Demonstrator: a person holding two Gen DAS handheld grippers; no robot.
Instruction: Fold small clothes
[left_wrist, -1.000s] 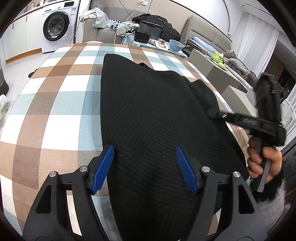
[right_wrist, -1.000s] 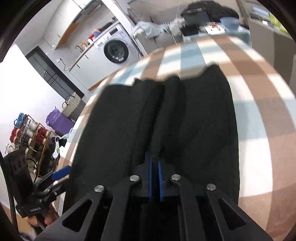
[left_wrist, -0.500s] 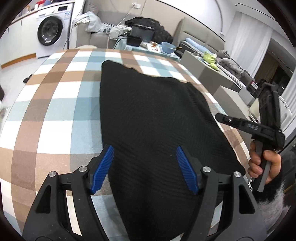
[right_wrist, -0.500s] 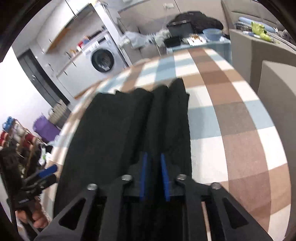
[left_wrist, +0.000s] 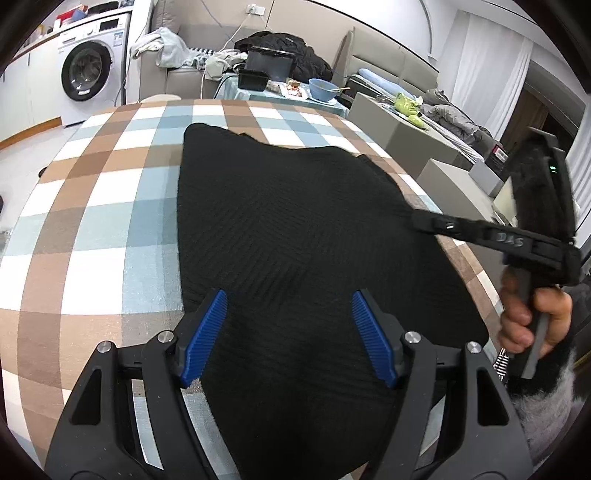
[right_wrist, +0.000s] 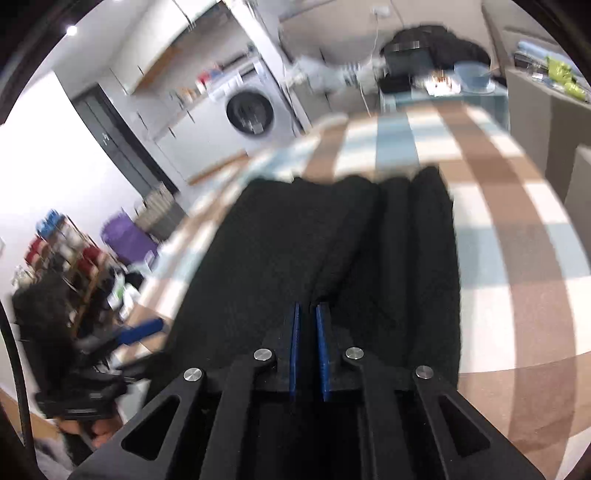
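A black knitted garment (left_wrist: 295, 236) lies spread on the checked tablecloth (left_wrist: 103, 206). My left gripper (left_wrist: 288, 314) is open and empty, hovering over the garment's near end. My right gripper (right_wrist: 307, 314) is shut on a ridge of the garment's right edge (right_wrist: 369, 258), which bunches into folds ahead of its fingers. In the left wrist view the right gripper (left_wrist: 417, 221) reaches in from the right onto the garment's right edge. The right wrist view is blurred.
The table's right edge (left_wrist: 465, 258) runs close to the garment. Beyond the table are a washing machine (left_wrist: 88, 70), a sofa with clothes (left_wrist: 170, 48), a side table with a blue bowl (left_wrist: 323, 88) and grey boxes (left_wrist: 399, 129).
My right gripper has stayed shut on the garment's edge and shifted along the right side, dragging the fabric. My left gripper stayed open and moved closer over the garment.
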